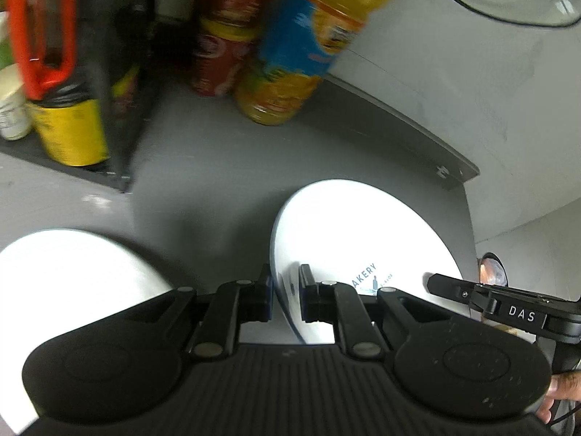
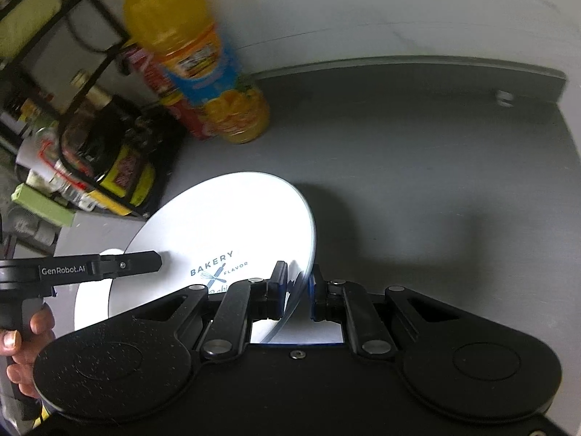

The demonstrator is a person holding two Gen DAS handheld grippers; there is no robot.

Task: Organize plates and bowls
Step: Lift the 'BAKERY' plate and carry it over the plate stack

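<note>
A white plate [image 1: 363, 232] printed "BAKERY" is held tilted above the grey table [image 1: 203, 181], with a gripper on each side. My left gripper [image 1: 287, 290] is shut on its left rim, blue pads on both faces. My right gripper [image 2: 297, 287] is shut on the opposite rim of the same plate [image 2: 225, 218]. The right gripper's tip [image 1: 450, 287] shows at the plate's far side in the left wrist view. In the right wrist view, the left gripper [image 2: 145, 259] reaches in from the left. A second white plate [image 1: 69, 276] lies on the table below left, also seen as a plate [image 2: 90, 301] under the held one.
An orange juice bottle [image 2: 203, 65] and red cans [image 1: 225, 47] stand at the back by the wall. A black rack [image 1: 116, 91] with a yellow container [image 1: 69, 134] is at the left. The table's edge [image 1: 468, 196] runs at the right. A hand [image 2: 25, 334] grips the left handle.
</note>
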